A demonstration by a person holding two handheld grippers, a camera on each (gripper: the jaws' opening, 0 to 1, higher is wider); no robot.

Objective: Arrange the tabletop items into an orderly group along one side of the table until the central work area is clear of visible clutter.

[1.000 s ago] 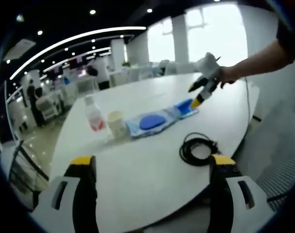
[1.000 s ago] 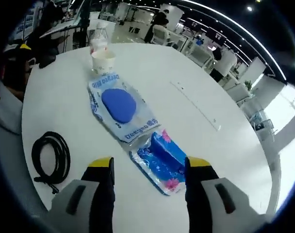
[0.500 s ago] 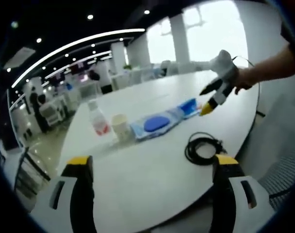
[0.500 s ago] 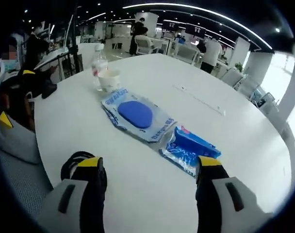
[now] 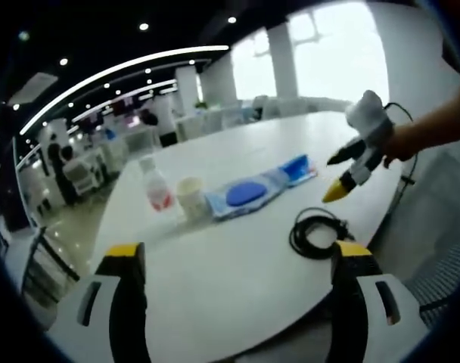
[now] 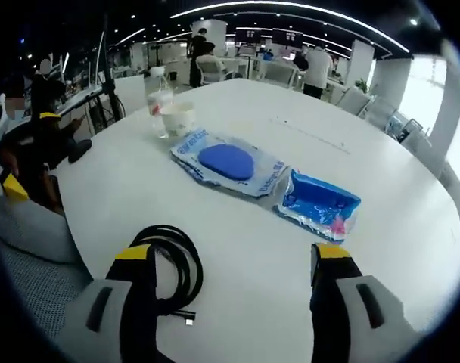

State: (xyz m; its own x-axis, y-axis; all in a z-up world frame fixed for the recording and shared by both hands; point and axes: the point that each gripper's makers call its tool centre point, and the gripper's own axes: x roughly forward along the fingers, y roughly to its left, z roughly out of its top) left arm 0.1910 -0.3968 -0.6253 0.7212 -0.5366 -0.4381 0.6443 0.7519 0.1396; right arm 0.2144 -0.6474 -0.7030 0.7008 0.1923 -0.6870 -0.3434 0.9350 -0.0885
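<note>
Blue pouch point(image 6: 318, 204), wipes pack point(image 6: 228, 162), cup point(image 6: 178, 118) and bottle point(image 6: 160, 100) lined across mid-bench point(image 6: 396, 234), coiled cable point(image 6: 173, 261) at near edge; right claw point(image 6: 234, 265) pulled back off the pouch, spread, empty; left claw point(image 5: 234, 261) likewise; nothing gathered yet

Grey claw point(image 6: 230, 257) arms (yellow-tipped)

On the table point(image 6: 411, 227), bottle point(image 6: 159, 106), cup point(image 6: 178, 119), wipes pack point(image 6: 228, 162) and tissue pack point(image 6: 318, 206) form a row (bottle farthest). The cable point(image 6: 172, 265) lies nearer, well apart.
</note>
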